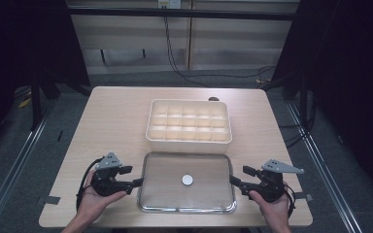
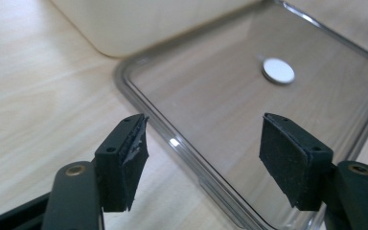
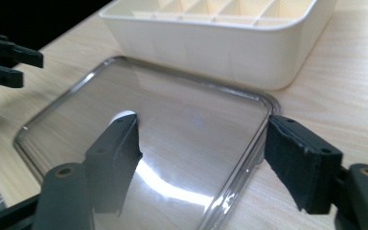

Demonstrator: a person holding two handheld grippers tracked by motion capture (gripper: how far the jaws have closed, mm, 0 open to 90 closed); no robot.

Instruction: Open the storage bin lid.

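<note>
A clear rectangular lid [image 1: 175, 167] lies flat on the wooden table, with a small white round disc [image 1: 187, 180] at its middle. Behind it stands a cream compartment box [image 1: 189, 121], its cells bare. My left gripper [image 1: 132, 176] is open at the lid's left edge [image 2: 182, 158], its jaws straddling the rim. At the lid's right edge [image 3: 249, 158] my right gripper [image 1: 240, 176] is open too, one jaw over the lid and one outside it. The disc [image 2: 278, 71] lies beyond the left jaws; in the right gripper view the left jaw hides most of the disc [image 3: 124, 115].
The table [image 1: 111, 121] has bare wood to the left and right of the box. Its front edge runs just below the lid. Cables trail on the dark floor behind the table. The left gripper [image 3: 12, 62] shows at the far left of the right gripper view.
</note>
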